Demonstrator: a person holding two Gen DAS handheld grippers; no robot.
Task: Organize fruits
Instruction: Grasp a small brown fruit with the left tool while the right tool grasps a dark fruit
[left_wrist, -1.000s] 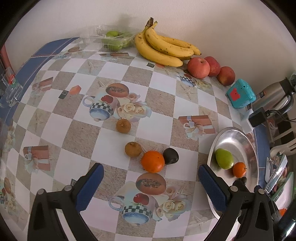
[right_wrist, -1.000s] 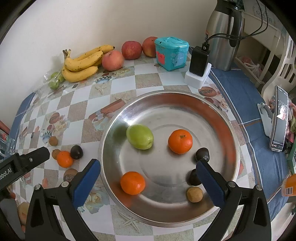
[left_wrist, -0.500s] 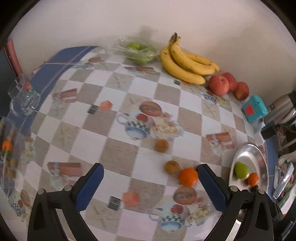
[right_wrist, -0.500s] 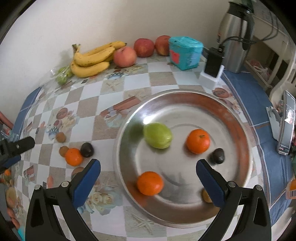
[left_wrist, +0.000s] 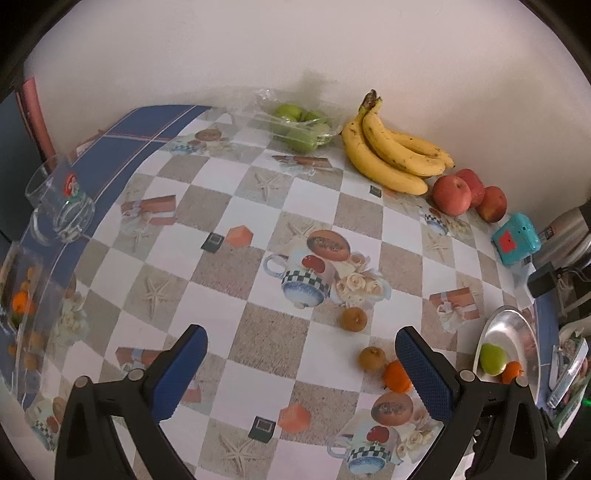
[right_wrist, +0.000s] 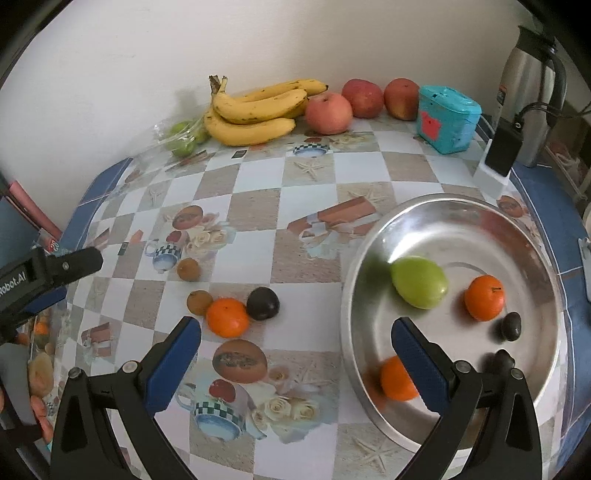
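Loose orange (right_wrist: 226, 317) on tabletop (right_wrist: 258, 177): just ahead of right claw (right_wrist: 295, 362) (spread, empty), bowl (right_wrist: 458, 206) to its right; left claw (left_wrist: 301, 373) likewise spread, aimed leftward.

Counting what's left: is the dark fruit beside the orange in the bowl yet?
Out. The dark fruit sits on the tablecloth, outside the bowl.
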